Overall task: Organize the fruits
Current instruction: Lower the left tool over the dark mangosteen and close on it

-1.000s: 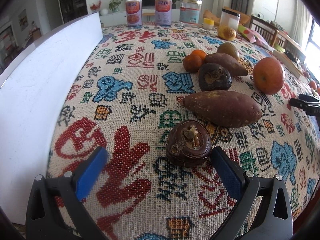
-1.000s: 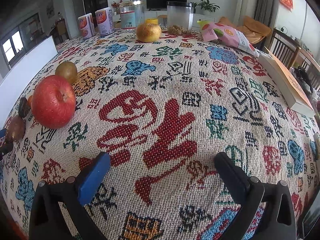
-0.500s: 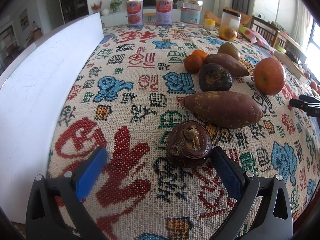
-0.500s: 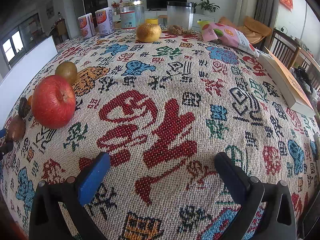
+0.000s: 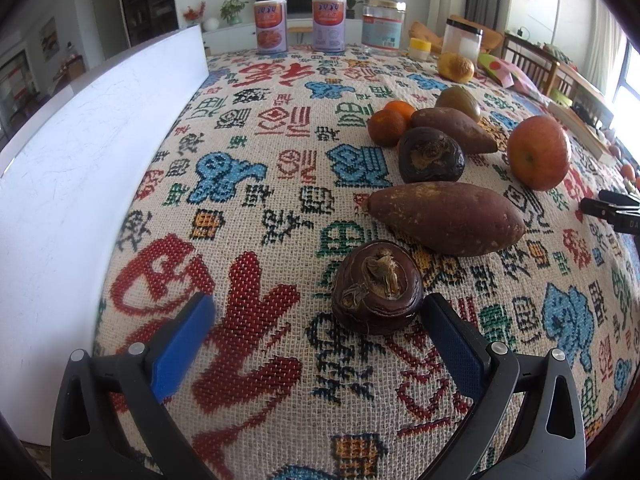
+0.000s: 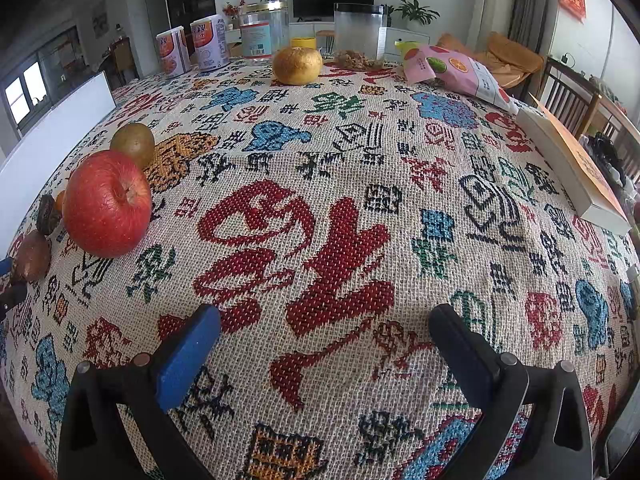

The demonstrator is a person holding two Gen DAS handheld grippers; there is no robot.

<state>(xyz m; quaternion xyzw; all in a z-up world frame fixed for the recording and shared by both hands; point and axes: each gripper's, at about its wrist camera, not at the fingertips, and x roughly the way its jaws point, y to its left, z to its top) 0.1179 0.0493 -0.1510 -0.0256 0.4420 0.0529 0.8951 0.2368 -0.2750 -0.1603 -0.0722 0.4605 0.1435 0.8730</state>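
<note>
In the left wrist view my left gripper [image 5: 316, 316] is open, low over the patterned tablecloth. A dark brown round fruit [image 5: 377, 287] lies just ahead, next to the right finger [image 5: 452, 332]. Behind it lie a large sweet potato [image 5: 446, 218], a second dark fruit [image 5: 431, 155], a smaller sweet potato [image 5: 452, 129], two tangerines [image 5: 387, 127], a green-brown fruit [image 5: 458, 103] and a red apple [image 5: 539, 153]. In the right wrist view my right gripper [image 6: 324, 340] is open and empty; the apple [image 6: 107, 203] and green-brown fruit [image 6: 133, 144] sit at the left.
A white board [image 5: 80, 152] runs along the table's left side. Cans [image 5: 271, 26], jars [image 5: 383, 26] and a yellow pomelo [image 6: 297, 65] stand at the far edge. A snack bag [image 6: 456, 72] and a book [image 6: 576, 172] lie at the right.
</note>
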